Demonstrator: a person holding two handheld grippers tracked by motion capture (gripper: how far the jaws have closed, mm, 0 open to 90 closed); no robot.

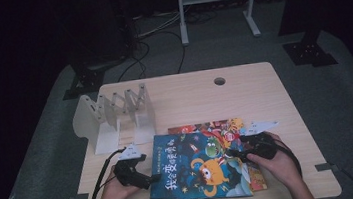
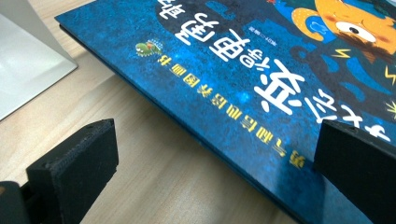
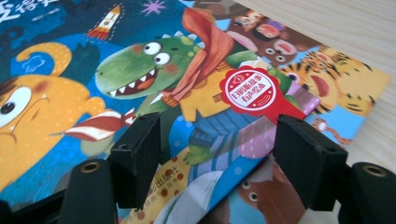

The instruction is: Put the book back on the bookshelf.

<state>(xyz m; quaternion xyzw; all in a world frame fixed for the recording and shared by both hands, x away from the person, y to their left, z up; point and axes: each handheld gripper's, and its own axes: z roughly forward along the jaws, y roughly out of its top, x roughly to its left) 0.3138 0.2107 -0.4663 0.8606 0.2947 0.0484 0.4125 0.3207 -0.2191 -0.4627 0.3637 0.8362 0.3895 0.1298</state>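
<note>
Light wooden desk (image 1: 264,94): blue cartoon picture book (image 1: 192,170) atop second book; left hand-held gripper (image 1: 146,179), right hand-held gripper (image 1: 236,154) both released at its edges.

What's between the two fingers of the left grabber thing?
The left gripper is open. Between its fingers lie bare wooden table and the spine edge of the blue picture book, as the left gripper view shows.

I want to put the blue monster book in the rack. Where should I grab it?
Probably grip the blue book by its left edge, coming in from the left: that edge lies a little off the table, and the open left gripper already straddles it.
</note>
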